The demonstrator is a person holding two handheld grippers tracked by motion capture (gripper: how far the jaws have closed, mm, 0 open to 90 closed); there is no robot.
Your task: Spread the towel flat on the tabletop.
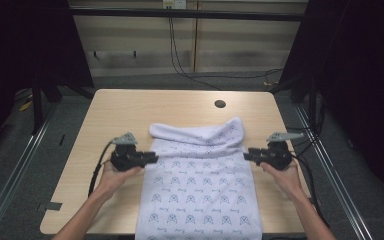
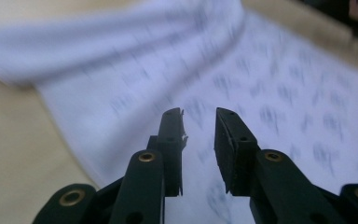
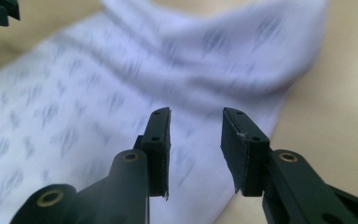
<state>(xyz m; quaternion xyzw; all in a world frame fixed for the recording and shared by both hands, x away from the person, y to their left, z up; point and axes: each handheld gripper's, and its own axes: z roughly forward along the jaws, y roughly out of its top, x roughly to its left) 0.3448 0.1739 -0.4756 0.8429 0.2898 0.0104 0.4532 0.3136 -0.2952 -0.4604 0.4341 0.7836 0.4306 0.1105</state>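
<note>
High view gave me the layout: a white cloth (image 1: 200, 185) printed with small blue motifs lay along the middle of the wooden table (image 1: 125, 107), its near end hanging over the near edge and its far end bunched into a rumpled fold. I had the left gripper (image 1: 152, 159) at the cloth's left edge and the right gripper (image 1: 247, 155) at its right edge, both pointing inward toward each other, just short of the fold. A dark round hole (image 1: 220, 104) sat in the tabletop beyond the cloth, to the right.

In the left gripper view the jaws stood apart with a clear gap, nothing pinched between them; the cloth (image 2: 261, 93) lay spread beneath and beyond them, blurred. In the right gripper view the jaws were likewise apart and gripped nothing, hanging over the cloth's (image 3: 98, 93) right border, with bare table (image 3: 345, 116) to the right.
</note>
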